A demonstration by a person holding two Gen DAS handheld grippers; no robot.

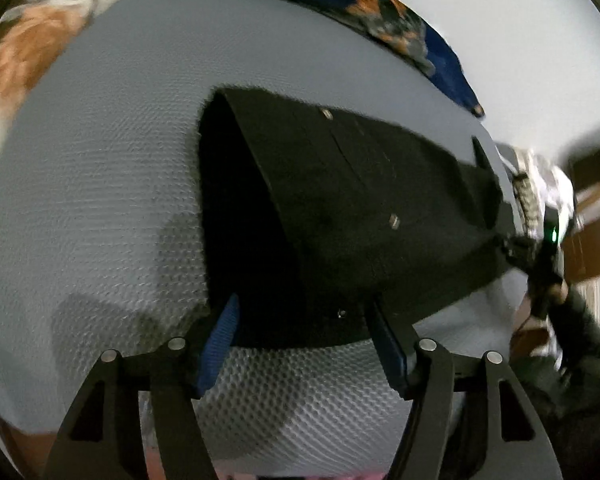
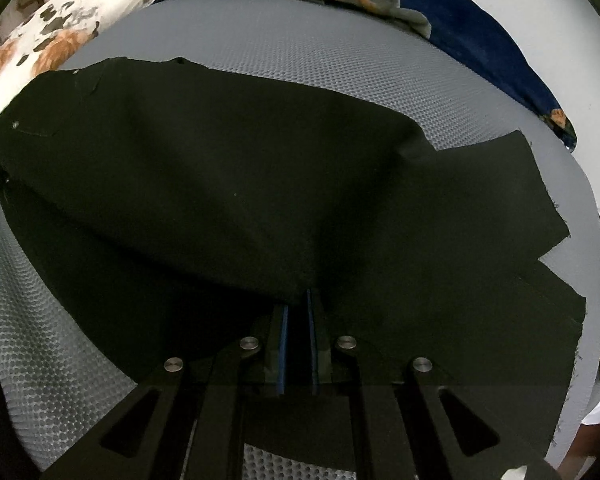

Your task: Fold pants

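The black fabric pants (image 2: 220, 168) are lying spread out on a grey mattress with a dimpled mesh-textured cover (image 2: 340, 60), with the upper layer folded over the lower one. The right gripper (image 2: 298, 320) has its blue-padded fingers (image 2: 284, 344) pressed together on a bunch of the black fabric, which pulls up toward them in a tent. The left gripper (image 1: 304, 320) is spread wide, fingers (image 1: 220, 344) either side of the pants' edge, not pinching anything as far as I can see. In the left wrist view the pants (image 1: 360, 200) run off to the right. A navy floral blanket (image 2: 460, 20) is bunched at the far edge, and a white pillow with orange flowers (image 2: 60, 40) sits far left.
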